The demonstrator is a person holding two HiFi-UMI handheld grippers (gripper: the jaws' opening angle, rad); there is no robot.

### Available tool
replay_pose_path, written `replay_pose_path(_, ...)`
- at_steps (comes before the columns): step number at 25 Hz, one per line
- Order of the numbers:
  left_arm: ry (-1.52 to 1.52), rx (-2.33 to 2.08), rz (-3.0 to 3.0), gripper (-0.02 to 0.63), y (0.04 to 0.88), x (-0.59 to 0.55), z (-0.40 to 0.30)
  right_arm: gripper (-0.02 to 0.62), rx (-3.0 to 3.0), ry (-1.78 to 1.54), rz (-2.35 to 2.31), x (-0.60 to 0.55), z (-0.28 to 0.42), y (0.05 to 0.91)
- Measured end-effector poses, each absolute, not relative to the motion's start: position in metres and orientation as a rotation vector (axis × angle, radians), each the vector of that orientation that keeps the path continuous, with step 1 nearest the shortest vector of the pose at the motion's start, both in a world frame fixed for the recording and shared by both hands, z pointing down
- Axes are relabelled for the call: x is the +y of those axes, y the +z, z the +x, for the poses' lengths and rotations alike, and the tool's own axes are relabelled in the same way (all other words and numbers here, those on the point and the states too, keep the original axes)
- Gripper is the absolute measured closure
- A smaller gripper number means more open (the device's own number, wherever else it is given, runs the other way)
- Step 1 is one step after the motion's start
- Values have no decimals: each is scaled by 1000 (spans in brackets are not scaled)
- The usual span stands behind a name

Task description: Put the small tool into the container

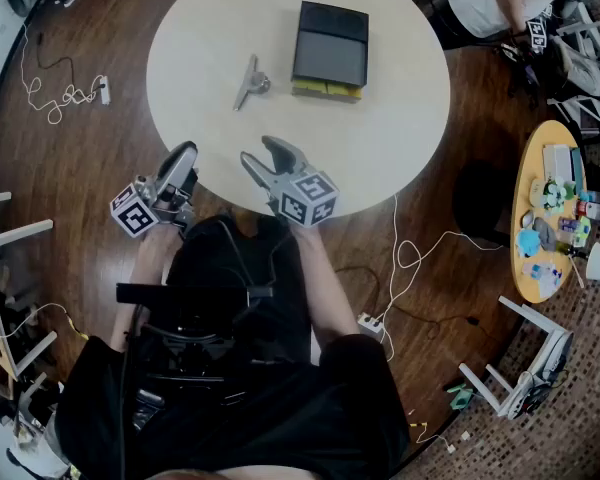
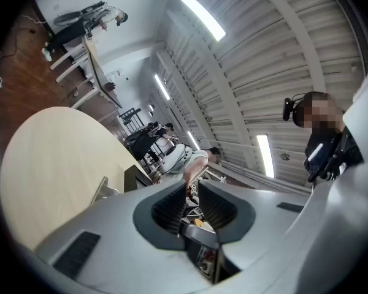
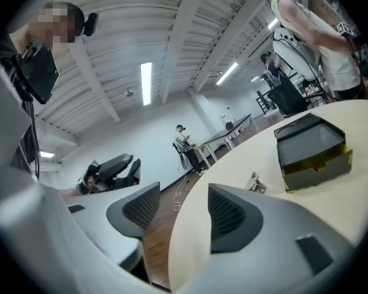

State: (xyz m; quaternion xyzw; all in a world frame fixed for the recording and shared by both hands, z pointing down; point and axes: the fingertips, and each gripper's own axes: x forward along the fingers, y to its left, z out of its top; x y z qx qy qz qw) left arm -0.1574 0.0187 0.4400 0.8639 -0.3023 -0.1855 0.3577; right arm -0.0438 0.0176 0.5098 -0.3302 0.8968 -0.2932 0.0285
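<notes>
The small metal tool (image 1: 248, 81) lies on the round white table (image 1: 400, 118), left of the dark box container (image 1: 330, 48), which stands with a yellow strip along its near side. My right gripper (image 1: 260, 150) hovers over the table's near edge, jaws wide open and empty. The right gripper view looks past those jaws (image 3: 184, 195) toward the tool (image 3: 256, 182) and container (image 3: 311, 144). My left gripper (image 1: 180, 158) hangs off the table's near left edge. A narrow gap shows between its pads (image 2: 192, 185) with nothing in it. The tool (image 2: 101, 190) shows far ahead.
White cables (image 1: 55, 96) trail on the wooden floor at the left, and a power strip (image 1: 372, 323) lies near my legs. A small yellow table (image 1: 550, 208) crowded with items stands at the right. White chair frames (image 1: 10, 268) stand left, and people stand beyond the table.
</notes>
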Motion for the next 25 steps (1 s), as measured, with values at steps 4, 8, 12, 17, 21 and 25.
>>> replay_pose_path(4,-440,-764,2206,555,453,22,-130,423,2723,-992,-1115,-26,-22,542)
replay_pose_path(8,-427,-776,2193,555,457,14,-130,451,2601,-1175,-1286,-75,-10,590)
replay_pose_path(12,-452,-782,2156,555,466,-4,-140,451,2517,-1323,-1403,-125,-6,630)
replay_pose_path(17,-505,-705,2105,555,477,-24,-149,451,2474,-1455,-1488,-163,-20,660)
replay_pose_path(21,-520,-704,2078,555,485,-47,-173,458,2408,-1585,-1573,-185,-26,684)
replay_pose_path(25,-518,-703,2039,555,500,-65,-199,566,2336,-1672,-1528,-187,-32,685)
